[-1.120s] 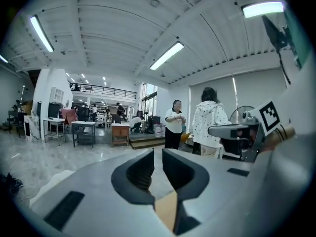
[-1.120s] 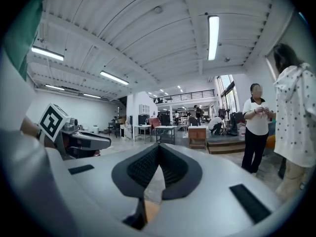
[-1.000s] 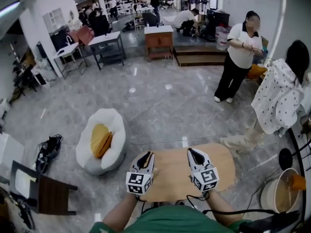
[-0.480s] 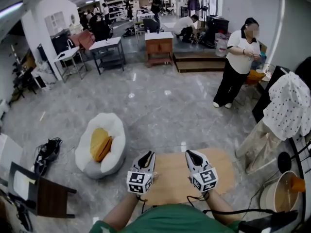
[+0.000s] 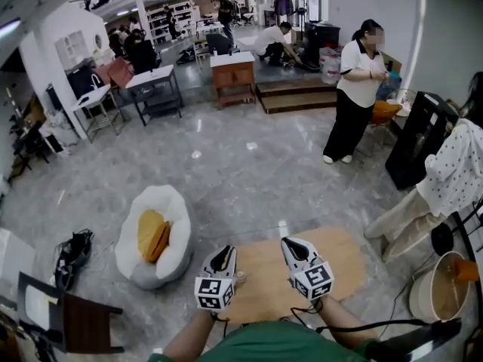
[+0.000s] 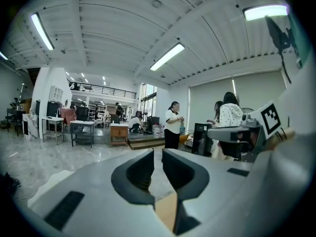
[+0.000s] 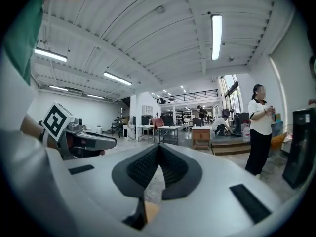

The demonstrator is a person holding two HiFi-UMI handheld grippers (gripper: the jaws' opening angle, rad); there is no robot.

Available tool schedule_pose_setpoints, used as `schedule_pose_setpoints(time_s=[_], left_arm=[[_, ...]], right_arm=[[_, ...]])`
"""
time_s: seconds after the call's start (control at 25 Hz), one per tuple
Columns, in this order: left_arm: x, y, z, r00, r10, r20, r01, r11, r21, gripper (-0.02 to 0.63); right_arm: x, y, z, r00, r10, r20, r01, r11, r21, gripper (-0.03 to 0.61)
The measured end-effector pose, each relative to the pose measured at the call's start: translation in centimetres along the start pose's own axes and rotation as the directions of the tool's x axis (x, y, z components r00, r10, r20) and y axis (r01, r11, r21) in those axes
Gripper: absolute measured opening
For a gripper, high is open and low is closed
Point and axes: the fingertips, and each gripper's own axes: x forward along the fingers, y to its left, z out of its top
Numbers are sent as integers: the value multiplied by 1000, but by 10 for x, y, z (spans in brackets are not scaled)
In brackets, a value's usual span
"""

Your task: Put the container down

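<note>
My left gripper [image 5: 225, 253] and right gripper [image 5: 290, 243] hover side by side over a small light wooden table [image 5: 264, 281], both pointing away from me. In the left gripper view the left gripper [image 6: 158, 154] has its jaws nearly together, with nothing between them. The right gripper [image 7: 159, 149] has its tips touching and is empty too. Each gripper shows in the other's view: the right gripper [image 6: 247, 132] and the left gripper [image 7: 81, 141]. No container is in either gripper or on the table.
A white beanbag with a yellow cushion [image 5: 155, 232] lies left of the table. A beige tub [image 5: 438, 296] stands at the right, a dark chair [image 5: 72, 319] at the lower left. A person in white [image 5: 355, 89] stands beyond; another in a dotted top [image 5: 453, 179] is at right.
The head view has swung slightly, shifting the room. The person in the dotted top has moved toward the right edge. Both grippers hold their place over the table, still shut.
</note>
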Motion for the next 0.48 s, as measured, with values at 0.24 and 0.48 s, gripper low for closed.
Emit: schedule_pose_setpoints(time_s=[0.24,0.48], left_arm=[[-5,9,-13,1000,19,-18,-19,1000,4,64],[9,-26,-22,999,-28,-19,28,1000,4,64]], right_arm=[[15,10,-15,999,34,2,-34,999,3,14],[-11,-3,-21,1000,20,-6,-21,1000,-17,14]])
